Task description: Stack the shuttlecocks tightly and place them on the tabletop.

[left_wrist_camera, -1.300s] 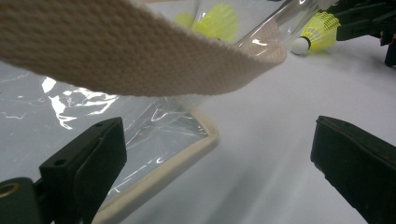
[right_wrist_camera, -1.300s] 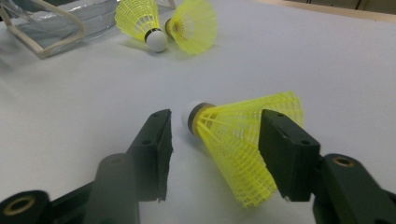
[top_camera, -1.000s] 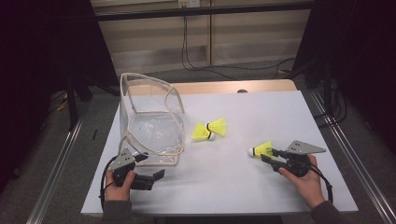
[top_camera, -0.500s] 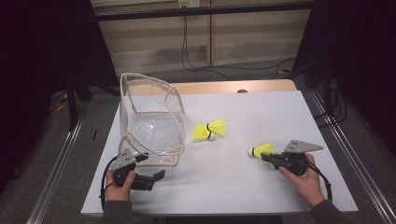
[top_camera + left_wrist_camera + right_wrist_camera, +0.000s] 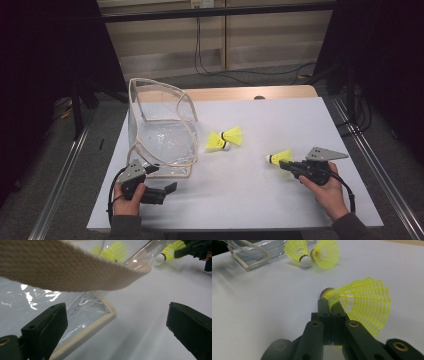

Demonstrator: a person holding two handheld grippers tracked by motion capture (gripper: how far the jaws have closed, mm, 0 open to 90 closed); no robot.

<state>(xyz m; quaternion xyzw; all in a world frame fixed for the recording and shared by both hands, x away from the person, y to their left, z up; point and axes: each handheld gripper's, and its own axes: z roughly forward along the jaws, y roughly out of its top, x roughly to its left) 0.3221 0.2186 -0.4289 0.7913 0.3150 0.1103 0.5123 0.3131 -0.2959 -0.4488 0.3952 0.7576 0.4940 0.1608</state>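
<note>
Shuttlecock collection into the clear bag appears to be the work in hand, and the pick-up step is judged as just made. A yellow shuttlecock [image 5: 359,305] is pinched at the edge of its mesh skirt by the right gripper [image 5: 331,305], whose jaws have just been closing and are now pressed together on the plastic. In the high view that shuttlecock [image 5: 280,157] is seen low over the white table [image 5: 280,210], right of centre, cork end pointed away from the hand. Two more shuttlecocks [image 5: 224,139] are left lying together near the middle of the table, just beside the bag. The clear bag [image 5: 162,132], edged with beige webbing, is stood upright at the left of the table, its mouth upward.

The next move is judged to call for a lift and a carry across to the bag's mouth, with the pinch kept firm, since only a thin edge of skirt is held and could slip.

The right hand [image 5: 327,192] is laid low, wrist near the table edge, gripper pointed level toward the table's middle. The left gripper [image 5: 165,192] is held low at the bag's near corner, its jaws spread wide and nothing between them; the bag's beige strap [image 5: 75,267] is seen hanging just ahead of it.
</note>
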